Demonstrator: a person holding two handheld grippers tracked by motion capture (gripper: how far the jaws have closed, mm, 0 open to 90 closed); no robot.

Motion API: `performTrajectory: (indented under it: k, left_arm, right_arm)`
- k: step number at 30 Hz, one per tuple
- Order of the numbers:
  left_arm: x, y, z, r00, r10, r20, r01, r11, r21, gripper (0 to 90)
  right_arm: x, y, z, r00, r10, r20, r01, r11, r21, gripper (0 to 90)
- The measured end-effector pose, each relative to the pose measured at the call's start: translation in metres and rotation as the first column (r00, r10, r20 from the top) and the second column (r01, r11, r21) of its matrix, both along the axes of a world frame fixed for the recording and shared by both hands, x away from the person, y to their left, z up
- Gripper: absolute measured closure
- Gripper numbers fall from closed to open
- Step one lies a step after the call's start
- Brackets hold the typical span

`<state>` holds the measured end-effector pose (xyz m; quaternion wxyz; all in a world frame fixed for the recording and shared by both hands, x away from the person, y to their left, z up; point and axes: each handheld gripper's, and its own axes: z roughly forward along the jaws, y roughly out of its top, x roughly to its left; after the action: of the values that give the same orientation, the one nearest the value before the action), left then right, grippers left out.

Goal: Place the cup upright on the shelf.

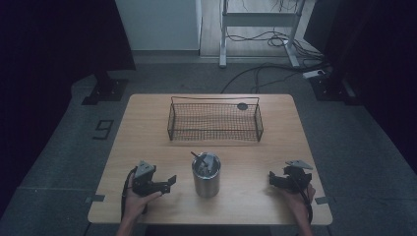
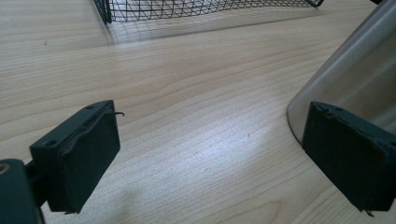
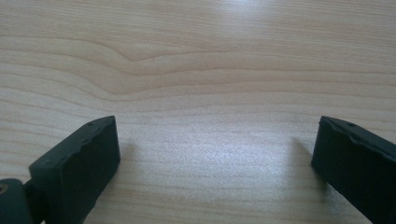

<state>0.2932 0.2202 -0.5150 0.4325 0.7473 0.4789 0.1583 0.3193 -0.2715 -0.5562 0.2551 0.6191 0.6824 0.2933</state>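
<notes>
A steel cup (image 1: 206,176) stands near the front middle of the wooden table (image 1: 142,123), with dark utensils (image 1: 202,161) sticking out of it. My left gripper (image 1: 167,183) rests low on the table left of the cup, open and empty. In the left gripper view the cup's wall (image 2: 355,74) rises just past the right jaw, and the left gripper (image 2: 210,154) has bare wood between its jaws. My right gripper (image 1: 273,180) sits to the cup's right, open; the right gripper view shows the right gripper (image 3: 215,158) over bare wood.
A black wire basket (image 1: 215,121) stands empty at the back middle of the table; its corner (image 2: 140,9) is in the left gripper view. A small dark disc (image 1: 242,106) lies behind it. Cables and a desk frame (image 1: 258,29) are on the floor beyond.
</notes>
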Motion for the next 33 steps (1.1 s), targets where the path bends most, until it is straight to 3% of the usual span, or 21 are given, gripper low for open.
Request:
performTrajectory:
  k: [23,25,33]
  left_arm:
    - [-0.006,0.004,0.008,0.9995,0.01,0.029,-0.009,0.9994,-0.032,3.6]
    - [-0.007,0.002,0.009,0.9986,0.031,0.043,-0.03,0.9991,-0.031,3.9]
    - [-0.011,0.0,0.017,0.9982,0.015,0.058,-0.012,0.9985,-0.054,3.8]
  right_arm:
    - [-0.001,0.0,0.0,1.0,-0.005,0.005,0.005,1.0,0.0,2.2]
    - [-0.001,0.0,0.0,1.0,-0.006,0.005,0.006,1.0,0.0,2.3]
    - [-0.001,-0.001,0.0,1.0,-0.007,0.006,0.007,1.0,0.001,2.6]
